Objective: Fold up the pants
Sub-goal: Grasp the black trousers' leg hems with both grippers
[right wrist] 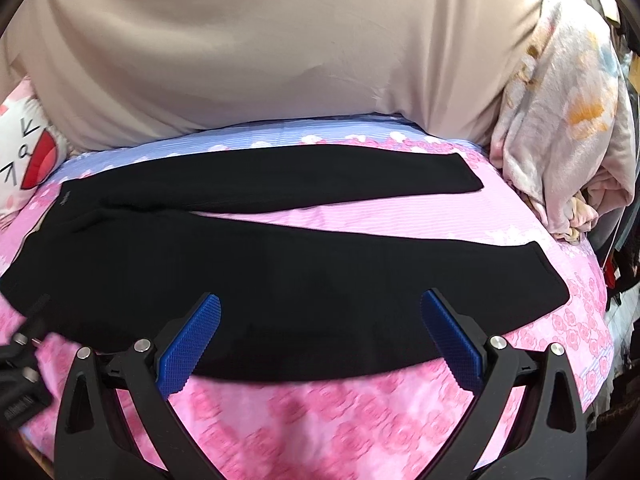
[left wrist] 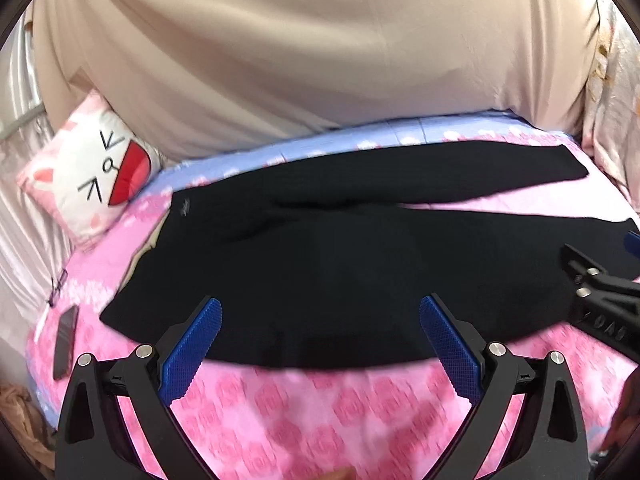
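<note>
One pair of black pants (right wrist: 248, 280), two grippers, one cat pillow (left wrist: 86, 168), one phone (left wrist: 66, 342)

No legible text appears. A small pale mark near the waistband of the black pants (left wrist: 320, 264) and raised lettering on the right gripper's (left wrist: 600, 304) body are both too blurred to read.

Bare sheet (right wrist: 320, 420) before pants (right wrist: 280, 300)
</note>
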A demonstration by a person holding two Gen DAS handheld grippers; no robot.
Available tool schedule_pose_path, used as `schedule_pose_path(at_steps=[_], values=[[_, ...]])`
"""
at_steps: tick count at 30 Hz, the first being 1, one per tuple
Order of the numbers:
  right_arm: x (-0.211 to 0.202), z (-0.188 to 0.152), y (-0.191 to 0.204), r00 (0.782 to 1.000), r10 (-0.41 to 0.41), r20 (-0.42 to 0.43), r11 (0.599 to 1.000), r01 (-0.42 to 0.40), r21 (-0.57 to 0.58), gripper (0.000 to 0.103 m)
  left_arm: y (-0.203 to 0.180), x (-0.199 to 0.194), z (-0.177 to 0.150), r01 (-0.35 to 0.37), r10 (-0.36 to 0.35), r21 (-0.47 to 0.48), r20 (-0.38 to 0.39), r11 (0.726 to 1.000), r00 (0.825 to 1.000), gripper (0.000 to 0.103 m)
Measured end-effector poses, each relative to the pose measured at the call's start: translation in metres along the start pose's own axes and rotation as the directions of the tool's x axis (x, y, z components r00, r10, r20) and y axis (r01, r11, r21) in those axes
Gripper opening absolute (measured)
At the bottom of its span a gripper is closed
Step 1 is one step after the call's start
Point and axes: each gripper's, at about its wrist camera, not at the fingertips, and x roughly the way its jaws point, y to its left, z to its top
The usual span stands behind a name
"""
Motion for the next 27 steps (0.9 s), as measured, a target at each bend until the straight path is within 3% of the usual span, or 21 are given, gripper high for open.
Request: schedule_pose_path(at_steps=[5, 8, 12, 17, 21, 27], values=[[0.034, 0.028, -0.047, 0.999, 0.044, 0.003, 0.999, -0.044, 0.028, 0.098, 0.014, 0.028, 0.024, 0.042, -0.044, -0.08, -0.012, 0.996, 0.999, 0.098], [0.069, 0.057, -0.103, 0.997, 0.068, 0.026, 0.997, -0.069, 0.037, 0.098, 0.024, 0.045, 0.039, 0.024, -0.023, -0.134, 0.007, 0.991, 1.0, 0.097], [0.148, 0.102, -0.194, 1.0, -0.03, -0.005, 1.0, 0.03, 0.002, 0.098, 0.032, 0.072, 0.06, -0.047, 0.047, -0.154, -0.001, 0.987, 0.999, 0.097], [0.241, 0.146, -0.267, 0.989, -0.093, -0.111, 0.995, 0.097, 0.034, 0.098, 0.033, 0.114, 0.078, -0.047, 0.039, -0.105, -0.073, 0.993, 0.997, 0.097], [0.284, 0.158, -0.296, 0.983, -0.067, -0.169, 0.992, 0.083, 0.092, 0.098, 0.032, 0.137, 0.083, -0.012, -0.001, -0.112, -0.11, 0.994, 0.994, 0.097], [0.317, 0.16, -0.301, 0.98, -0.047, -0.192, 0.998, 0.053, 0.029, 0.098, 0.02, 0.152, 0.086, 0.068, -0.078, -0.106, -0.098, 0.992, 0.992, 0.097]])
